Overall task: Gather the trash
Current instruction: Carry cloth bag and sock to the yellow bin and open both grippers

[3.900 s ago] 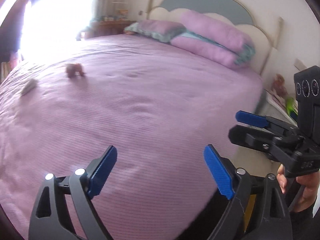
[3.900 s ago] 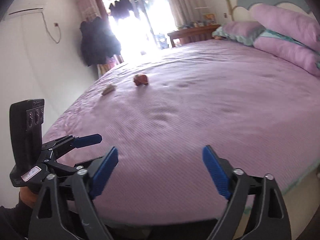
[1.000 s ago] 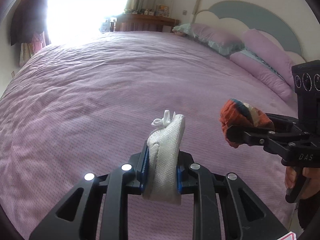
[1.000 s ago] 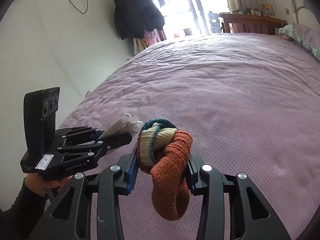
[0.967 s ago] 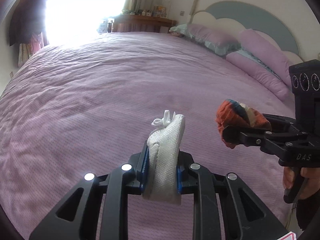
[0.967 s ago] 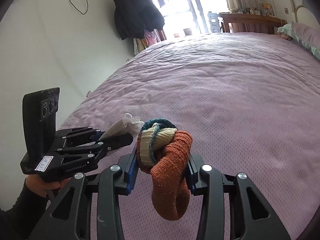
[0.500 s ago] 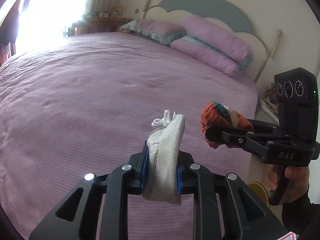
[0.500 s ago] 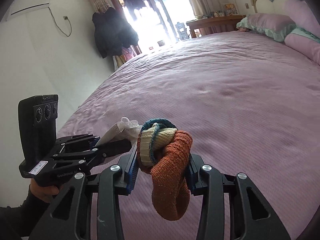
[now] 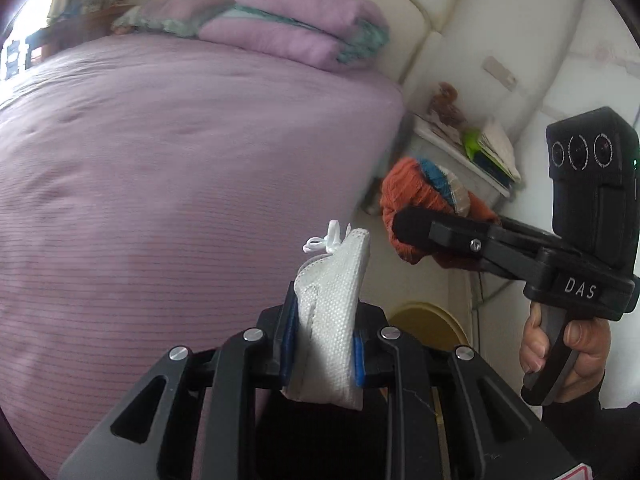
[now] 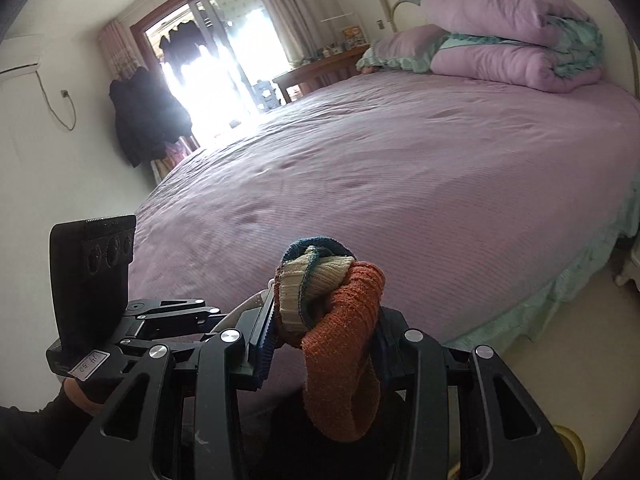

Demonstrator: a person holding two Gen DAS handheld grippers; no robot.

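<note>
- A white woven pouch, with a small knotted white string at its top, is clamped upright between the blue pads of the left hand-held gripper; the fingers are closed down to the width of the pouch.
- A balled-up knitted sock bundle, orange with cream and teal bands, is pinched between the fingers of the right hand-held gripper, which is closed tightly on it; the orange end hangs down below the fingers.
- In the left wrist view, the right hand-held gripper is seen ahead and to the right of the left one, with the sock bundle at its tip, held apart from the pouch.
- The handle of the right hand-held gripper is gripped by the person's hand.
- In the right wrist view, the left hand-held gripper is seen just to the left, partly hidden behind the right one's fingers.
- A yellow round rim is seen on the floor below and beyond the left hand-held gripper, partly hidden by it.
- A bed with a purple cover lies ahead of the right hand-held gripper and to the left of the left one.
- Folded purple bedding is stacked at the headboard, at the far end.
- A cluttered white bedside stand is seen beyond the sock bundle.
</note>
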